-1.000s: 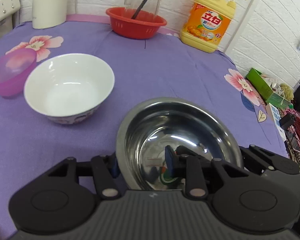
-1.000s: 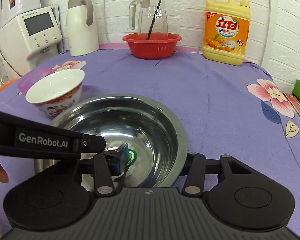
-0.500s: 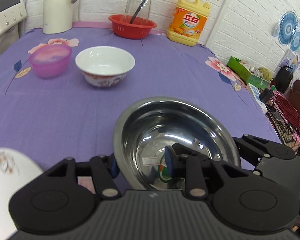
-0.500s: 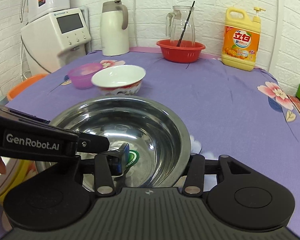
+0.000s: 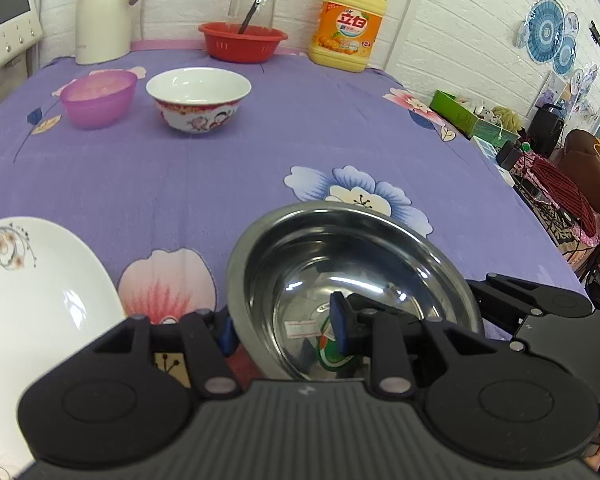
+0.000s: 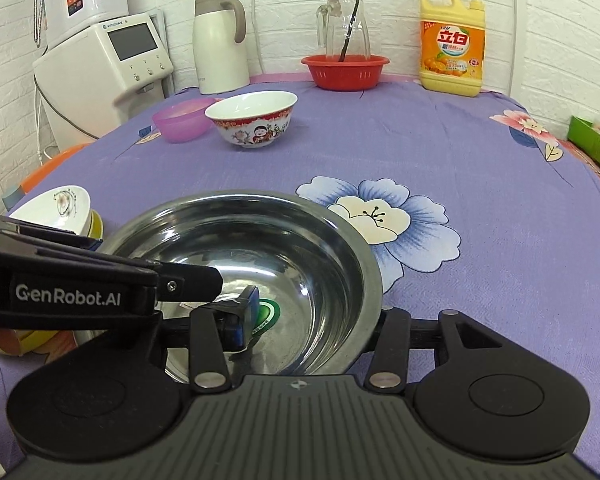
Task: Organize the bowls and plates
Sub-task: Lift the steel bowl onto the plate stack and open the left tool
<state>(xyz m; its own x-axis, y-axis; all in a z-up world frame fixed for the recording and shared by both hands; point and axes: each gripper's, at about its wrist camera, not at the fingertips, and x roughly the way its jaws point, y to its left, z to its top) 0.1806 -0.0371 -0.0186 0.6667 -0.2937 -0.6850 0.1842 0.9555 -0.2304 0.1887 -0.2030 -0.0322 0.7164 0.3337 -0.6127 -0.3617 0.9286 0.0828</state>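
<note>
Left wrist view shows your left tool (image 5: 282, 330) clamped across the near rim of the steel bowl (image 5: 352, 280), which sits low over the purple counter (image 5: 220, 168) beside a white plate (image 5: 40, 288). Your right tool (image 6: 314, 322) grips the same bowl's opposite rim.

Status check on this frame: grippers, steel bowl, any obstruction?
Left gripper and right gripper both shut on steel bowl, one on each side of its rim. White plate close at left. Nothing blocking ahead.
</note>
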